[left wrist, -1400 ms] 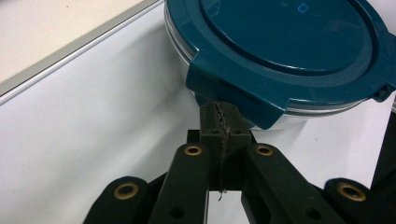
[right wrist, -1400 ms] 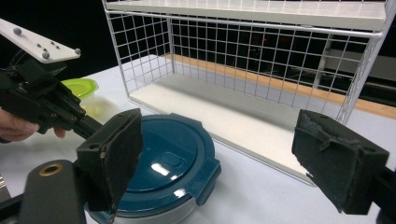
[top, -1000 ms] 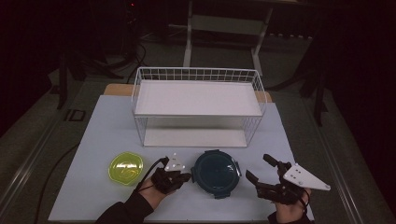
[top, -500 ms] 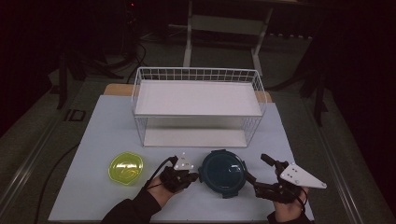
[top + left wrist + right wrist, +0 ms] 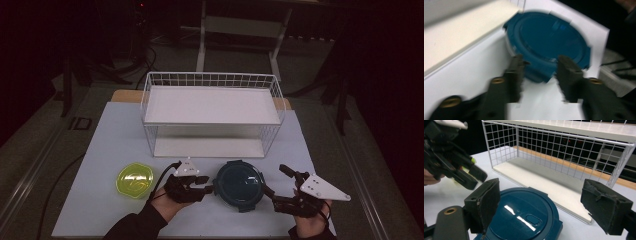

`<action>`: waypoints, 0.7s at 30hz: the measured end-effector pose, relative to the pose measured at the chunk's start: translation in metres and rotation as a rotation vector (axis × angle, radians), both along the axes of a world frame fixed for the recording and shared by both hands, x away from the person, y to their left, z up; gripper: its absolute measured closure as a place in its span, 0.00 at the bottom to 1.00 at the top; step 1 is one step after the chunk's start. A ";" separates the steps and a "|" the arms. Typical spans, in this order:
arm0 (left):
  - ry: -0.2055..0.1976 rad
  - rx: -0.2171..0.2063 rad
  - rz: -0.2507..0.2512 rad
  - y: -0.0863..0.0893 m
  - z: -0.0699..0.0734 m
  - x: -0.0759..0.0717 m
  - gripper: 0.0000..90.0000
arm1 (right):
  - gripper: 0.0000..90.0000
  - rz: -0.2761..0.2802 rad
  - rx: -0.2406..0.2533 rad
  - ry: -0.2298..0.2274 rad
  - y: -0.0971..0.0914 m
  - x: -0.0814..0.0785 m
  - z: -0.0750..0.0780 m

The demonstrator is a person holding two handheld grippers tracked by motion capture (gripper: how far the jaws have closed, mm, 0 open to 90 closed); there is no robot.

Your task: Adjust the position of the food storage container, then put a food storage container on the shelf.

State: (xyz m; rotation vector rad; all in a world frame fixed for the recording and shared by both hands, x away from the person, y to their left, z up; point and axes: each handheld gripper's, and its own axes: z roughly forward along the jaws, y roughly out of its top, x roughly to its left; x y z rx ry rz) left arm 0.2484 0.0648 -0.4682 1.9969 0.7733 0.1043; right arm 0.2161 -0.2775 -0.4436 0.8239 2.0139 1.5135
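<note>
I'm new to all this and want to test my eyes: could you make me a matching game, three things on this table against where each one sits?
Things:
1. yellow-green bowl
2. dark teal lidded container
3. white wire rack

Places:
A. between the two grippers
B. at the back of the white mat
C. front left of the mat

Pairs: 1-C, 2-A, 3-B

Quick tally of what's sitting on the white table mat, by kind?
Round dark teal lidded plastic container: 1
Small yellow-green translucent plastic bowl: 1
White wire-mesh two-tier rack: 1
Total: 3
</note>
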 end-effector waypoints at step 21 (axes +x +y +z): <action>0.408 -0.209 0.094 0.000 -0.033 0.029 0.08 | 0.17 -0.023 -0.017 0.004 -0.004 -0.006 0.006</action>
